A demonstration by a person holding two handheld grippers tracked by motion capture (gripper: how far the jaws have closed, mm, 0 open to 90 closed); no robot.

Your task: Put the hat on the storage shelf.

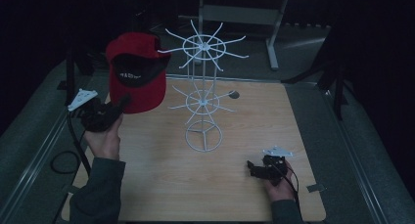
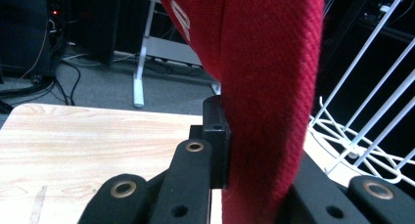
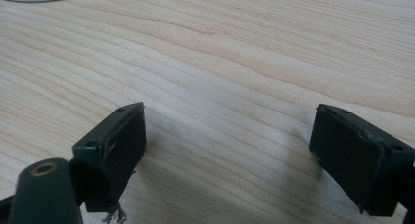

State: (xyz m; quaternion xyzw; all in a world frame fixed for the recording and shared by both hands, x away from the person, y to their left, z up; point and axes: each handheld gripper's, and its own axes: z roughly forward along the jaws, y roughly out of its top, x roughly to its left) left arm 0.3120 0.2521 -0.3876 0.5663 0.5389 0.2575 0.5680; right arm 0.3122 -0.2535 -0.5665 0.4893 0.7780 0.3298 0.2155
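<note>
White wire rack (image 1: 202,87) blocks table (image 1: 161,185) centre.

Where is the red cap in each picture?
High view: the red cap is up at the left, held by the left gripper, beside the white wire rack.
Left gripper view: it fills the middle, pinched between the jaws.
Right gripper view: not in it.
Shared landmark: the wooden table.
</note>
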